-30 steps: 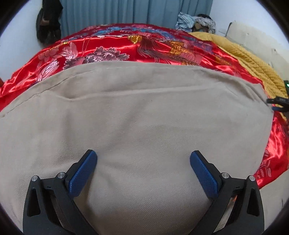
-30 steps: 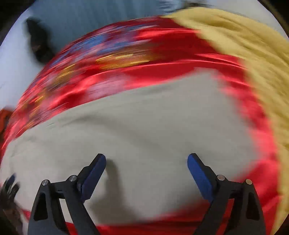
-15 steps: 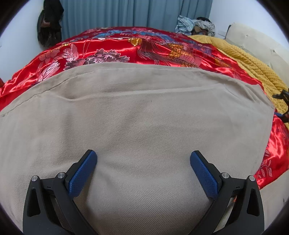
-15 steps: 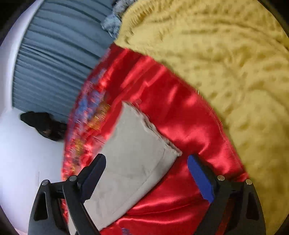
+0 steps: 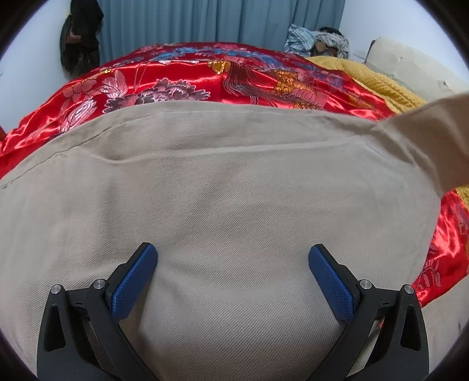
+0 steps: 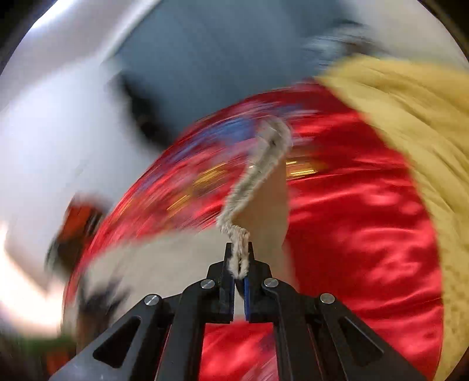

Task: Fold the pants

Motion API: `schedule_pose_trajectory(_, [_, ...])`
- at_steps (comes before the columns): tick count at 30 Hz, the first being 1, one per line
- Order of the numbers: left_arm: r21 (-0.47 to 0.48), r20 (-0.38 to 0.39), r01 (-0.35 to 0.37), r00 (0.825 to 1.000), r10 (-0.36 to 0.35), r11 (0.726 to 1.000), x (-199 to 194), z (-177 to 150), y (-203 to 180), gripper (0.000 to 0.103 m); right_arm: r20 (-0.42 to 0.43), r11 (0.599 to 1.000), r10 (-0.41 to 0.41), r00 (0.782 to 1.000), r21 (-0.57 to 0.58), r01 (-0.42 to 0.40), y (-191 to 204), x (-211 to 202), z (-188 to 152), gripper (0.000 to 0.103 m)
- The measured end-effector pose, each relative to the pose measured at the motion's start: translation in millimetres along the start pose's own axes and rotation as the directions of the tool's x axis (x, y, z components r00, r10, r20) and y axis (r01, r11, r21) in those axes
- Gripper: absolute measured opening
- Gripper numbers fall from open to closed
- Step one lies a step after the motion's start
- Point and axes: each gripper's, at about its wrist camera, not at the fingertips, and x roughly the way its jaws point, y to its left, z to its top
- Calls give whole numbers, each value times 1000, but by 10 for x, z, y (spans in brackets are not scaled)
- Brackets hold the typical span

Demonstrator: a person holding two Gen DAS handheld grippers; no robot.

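Observation:
Beige pants (image 5: 228, 181) lie spread flat on a red satin bedspread (image 5: 187, 79). My left gripper (image 5: 233, 263) is open, its blue pads resting low over the cloth with nothing between them. In the left wrist view the pants' right end (image 5: 431, 132) is lifted off the bed. My right gripper (image 6: 239, 258) is shut on the frayed hem of the pants (image 6: 258, 173) and holds that end up above the bedspread (image 6: 351, 222). The right wrist view is motion-blurred.
A mustard knitted blanket (image 5: 381, 85) covers the right side of the bed, also in the right wrist view (image 6: 410, 111). Blue curtains (image 5: 205, 20), a dark hanging garment (image 5: 79, 35) and a pile of clothes (image 5: 316, 41) stand behind the bed.
My right gripper has closed on the pants' hem at the right end and lifted it off the bed. My left gripper has stayed open in place.

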Motion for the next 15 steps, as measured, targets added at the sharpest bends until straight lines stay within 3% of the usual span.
schedule_pose_trajectory(2, [-3,-27,-2,1000,2,1000,0,36,-4,102,-73,989,76,994,-122,-85,489,-216,-330,5])
schedule_pose_trajectory(4, [-2,-99,6,995,-6,1000,-37,95,-6,102,-135,979,73,988,-180,-97,733,-410,-702,5])
schedule_pose_trajectory(5, [-11,-128,27,991,-28,1000,-80,116,-3,102,-168,981,44,985,-181,-74,748,-501,-920,5])
schedule_pose_trajectory(7, [-36,-155,92,983,-96,995,-250,101,15,102,-209,988,-79,975,-145,49,585,-616,-1246,5])
schedule_pose_trajectory(9, [-35,-160,121,979,-125,992,-517,18,29,102,-249,957,-289,924,-79,278,258,-695,-1565,7])
schedule_pose_trajectory(10, [-26,-160,118,980,-120,993,-639,-34,39,102,-275,910,-411,869,-60,411,80,-736,-1697,15])
schedule_pose_trajectory(11, [-12,-160,104,982,-105,994,-806,-118,64,102,-300,868,-485,822,-50,494,-34,-757,-1760,28])
schedule_pose_trajectory(12, [-6,-156,94,983,-94,996,-928,-182,92,102,-305,841,-526,794,-44,539,-71,-793,-1794,35])
schedule_pose_trajectory(13, [-3,-148,89,985,-88,996,-1040,-246,131,102,-290,821,-555,780,-35,570,-69,-843,-1809,40])
schedule_pose_trajectory(15, [-3,-120,70,990,-70,998,-1268,-380,239,102,-216,798,-588,780,3,602,110,-1001,-1752,44])
